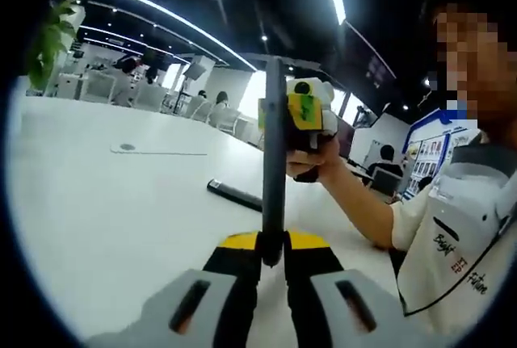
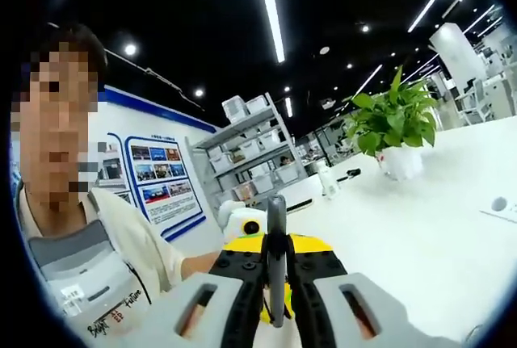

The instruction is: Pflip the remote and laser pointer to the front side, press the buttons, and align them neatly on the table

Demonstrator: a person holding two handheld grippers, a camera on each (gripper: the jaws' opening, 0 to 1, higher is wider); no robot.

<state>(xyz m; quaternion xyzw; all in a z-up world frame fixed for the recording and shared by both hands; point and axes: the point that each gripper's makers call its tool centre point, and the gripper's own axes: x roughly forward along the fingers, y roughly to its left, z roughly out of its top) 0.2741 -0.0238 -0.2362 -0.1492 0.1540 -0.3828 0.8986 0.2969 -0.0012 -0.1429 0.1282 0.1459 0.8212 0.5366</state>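
Observation:
A slim dark grey remote (image 1: 275, 146), seen edge-on, stands up from my left gripper (image 1: 275, 261), which is shut on its near end. My right gripper (image 1: 304, 114), held in a person's hand, meets the remote's far end from the opposite side. In the right gripper view the same thin grey remote (image 2: 276, 227) sits between the shut jaws of my right gripper (image 2: 276, 287), and the white body of my left gripper (image 2: 242, 223) faces me just beyond. A black laser pointer (image 1: 234, 194) lies flat on the white table (image 1: 121, 211), to the left of the remote.
A person in a white and grey shirt (image 1: 452, 235) sits at the table's right edge. A flat panel (image 1: 157, 150) lies set into the tabletop further back. A potted plant (image 2: 393, 134) and small items stand on the table in the right gripper view. Chairs and people fill the background.

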